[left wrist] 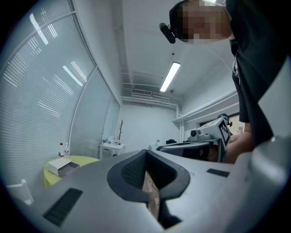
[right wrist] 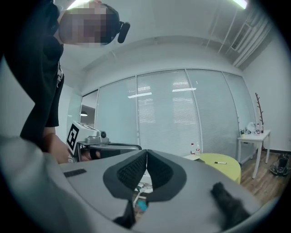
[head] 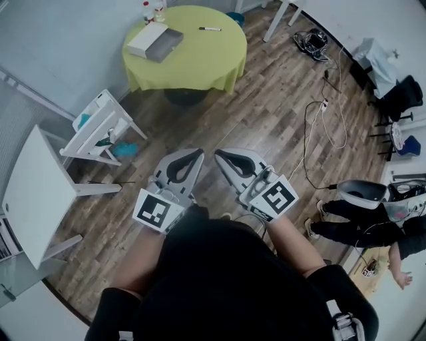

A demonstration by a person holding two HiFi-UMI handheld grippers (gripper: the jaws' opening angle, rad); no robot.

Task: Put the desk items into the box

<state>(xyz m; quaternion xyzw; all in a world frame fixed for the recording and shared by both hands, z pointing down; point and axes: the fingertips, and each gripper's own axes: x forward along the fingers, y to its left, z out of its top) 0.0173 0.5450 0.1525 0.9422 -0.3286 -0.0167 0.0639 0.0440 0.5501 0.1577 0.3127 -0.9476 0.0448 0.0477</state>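
Observation:
A round table with a yellow-green cloth (head: 200, 63) stands across the room. On it lie an open white box (head: 154, 41) with a grey inside and a black marker (head: 210, 28); two small bottles (head: 152, 10) stand at its far edge. The box (left wrist: 61, 165) and table also show in the left gripper view, and the marker (right wrist: 220, 162) in the right gripper view. My left gripper (head: 201, 153) and right gripper (head: 217, 154) are held side by side over the wooden floor, far from the table. Both are shut with nothing between their tips.
A white table (head: 30, 193) stands at the left, with a white tipped-over chair or rack (head: 100, 130) beside it. Cables (head: 319, 120) trail over the floor at the right. Another person (head: 373, 220) sits at the right edge amid equipment.

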